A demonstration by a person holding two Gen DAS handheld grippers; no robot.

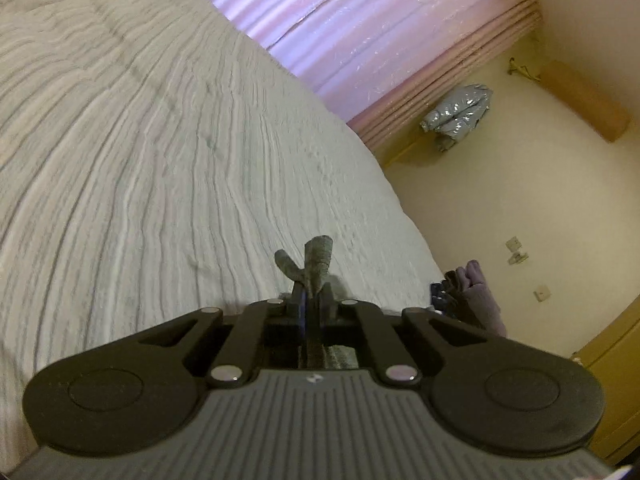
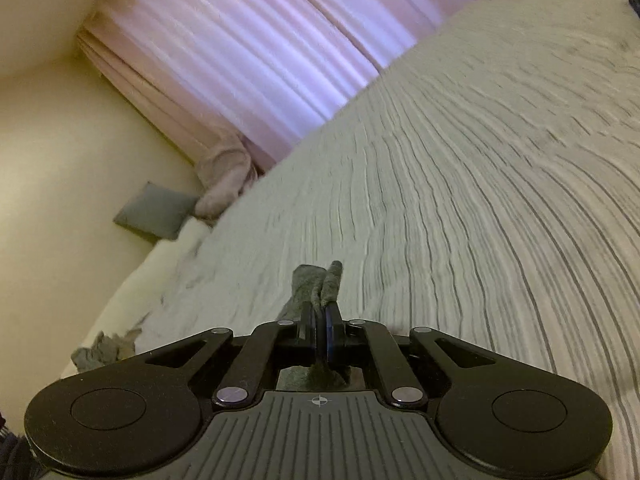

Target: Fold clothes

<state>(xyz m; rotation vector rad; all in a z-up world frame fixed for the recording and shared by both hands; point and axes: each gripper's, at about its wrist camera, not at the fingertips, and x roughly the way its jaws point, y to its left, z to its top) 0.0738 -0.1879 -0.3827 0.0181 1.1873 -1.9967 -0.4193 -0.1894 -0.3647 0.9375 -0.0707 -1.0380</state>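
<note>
Both tongs were clenched on cloth. Left tongs (image 1: pixel 310 292) pinched a small tuft of grey knit cloth (image 1: pixel 316 258), poking out toward 12 o'clock above the bed (image 1: pixel 140 160). Right tongs (image 2: pixel 320 320) pinched a like tuft (image 2: pixel 320 284). More grey fabric showed below each set of jaws, so the garment likely hung under the tongs, out of view. Whether both held one garment could not be told.

Risks, as judged:
- Bites looked shallow, only a corner in each. A quick pull apart could slip the knit free.
- Hanging bulk unseen; it might drag and bunch on the bed when laid down, spoiling the fold line.
- Uneven height between hands would skew the edge.

Materials:
- Cloth: soft, fuzzy knit, dull grey, limp, crumpled where pinched.
- Bed cover: pale, ribbed in long wavy ridges, likely to catch knit.
- Curtain (image 1: pixel 320 20): pink, pleated, backlit, at 12 o'clock.
- Silver puffy jacket (image 1: pixel 460 114) on the floor at 2 o'clock in the left view.
- Grey cushion (image 2: pixel 154 210) at 9 o'clock in the right view.
</note>
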